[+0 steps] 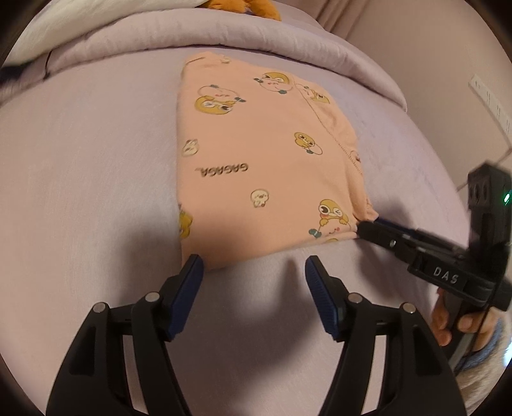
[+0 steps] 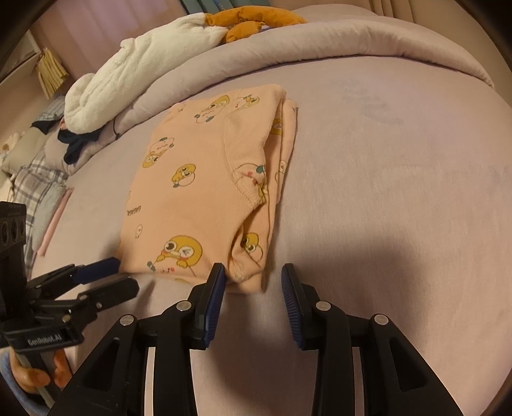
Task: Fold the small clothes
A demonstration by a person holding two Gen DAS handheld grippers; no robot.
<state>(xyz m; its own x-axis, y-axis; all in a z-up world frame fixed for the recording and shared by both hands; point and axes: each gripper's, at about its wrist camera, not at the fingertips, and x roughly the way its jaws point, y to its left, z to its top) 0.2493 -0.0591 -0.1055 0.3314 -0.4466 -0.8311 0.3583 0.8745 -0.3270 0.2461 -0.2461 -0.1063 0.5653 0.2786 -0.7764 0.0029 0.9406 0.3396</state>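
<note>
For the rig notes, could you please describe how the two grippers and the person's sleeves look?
Both grippers, left and right, are black plastic with ribbed blue pads and silver pivot pins. The right one is marked "DAS" and shows a green light; the left reads "GenRobot.AI". The sleeve is blue.

This is a bedroom in a home. A big bed with a soft purple blanket lies ahead of the fingers, and books stand far behind it.
</note>
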